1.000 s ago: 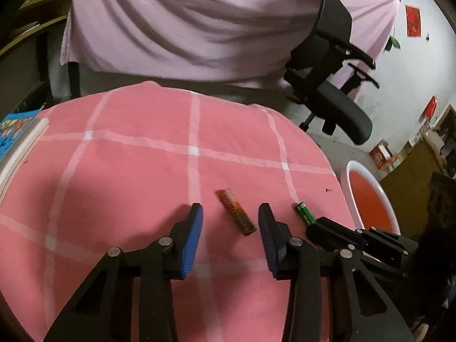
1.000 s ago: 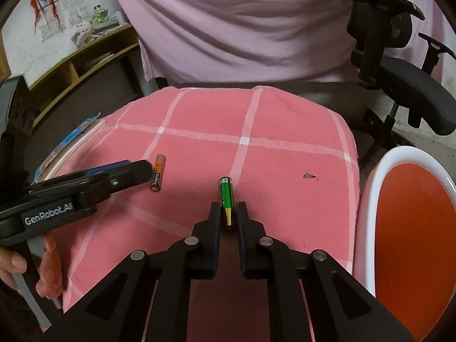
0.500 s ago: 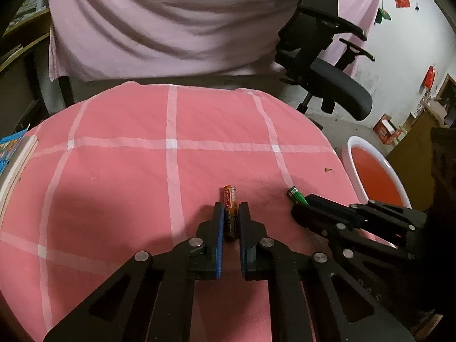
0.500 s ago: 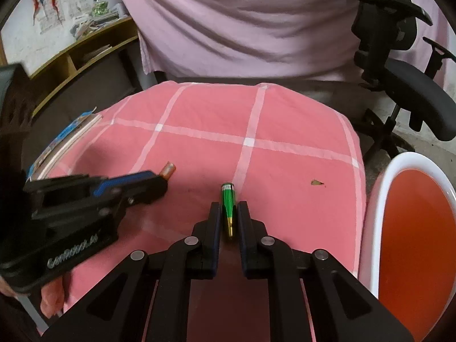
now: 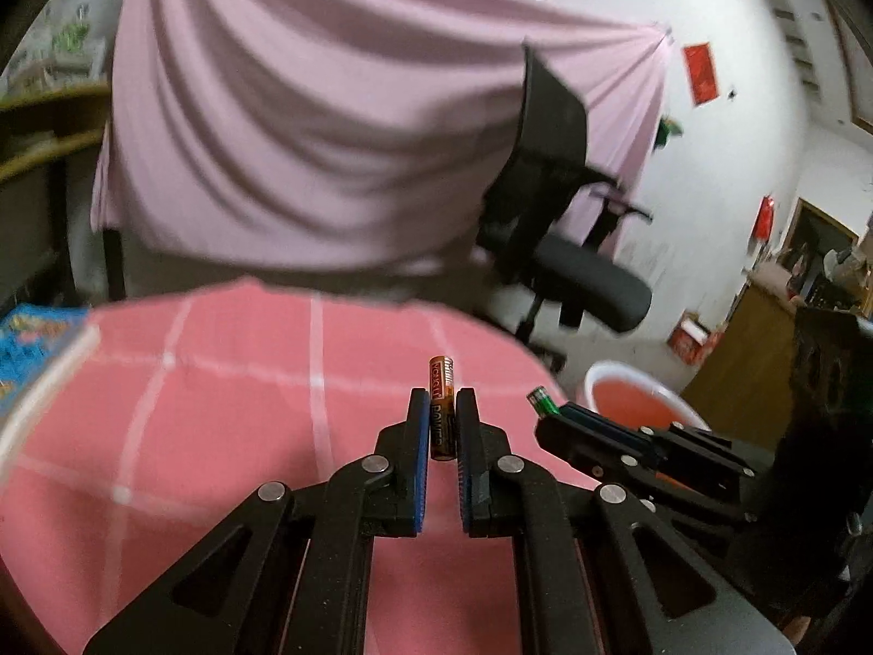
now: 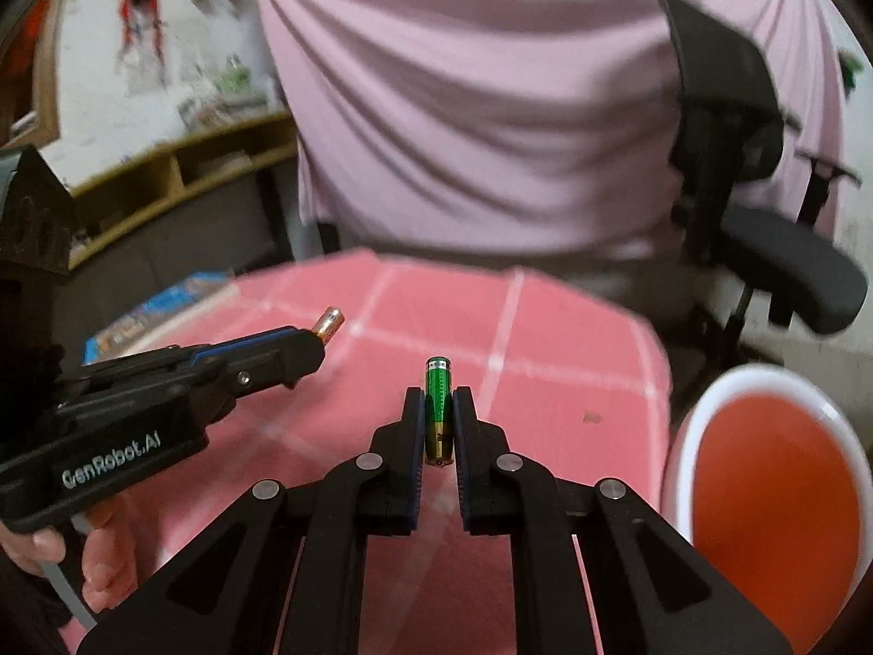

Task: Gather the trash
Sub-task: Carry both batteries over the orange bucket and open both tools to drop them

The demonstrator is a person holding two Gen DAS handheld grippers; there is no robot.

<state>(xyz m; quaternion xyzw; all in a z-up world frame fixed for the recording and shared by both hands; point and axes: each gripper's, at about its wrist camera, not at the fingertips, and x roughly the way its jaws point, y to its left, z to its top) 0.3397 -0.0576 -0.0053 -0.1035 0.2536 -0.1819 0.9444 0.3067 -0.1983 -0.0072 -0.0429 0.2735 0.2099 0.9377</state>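
The left gripper is clamped on an orange battery, which stands between the blue pads with its far end poking out past the fingertips, held above the pink checked tablecloth. The right gripper is clamped in the same way on a green battery, green end far, gold end near, also off the cloth. In the right wrist view the left gripper comes in from the left, the battery's metal end showing at its tip, with a hand wrapped round its grip at the lower left. In the left wrist view the right gripper lies just to the right, the green battery's tip sticking out of it. A white bin with an orange-red inside stands at the right, just beside the table's edge and below it. A blue book lies on the left edge of the cloth. Beyond the table hangs a pink sheet, and a black office chair stands far right.
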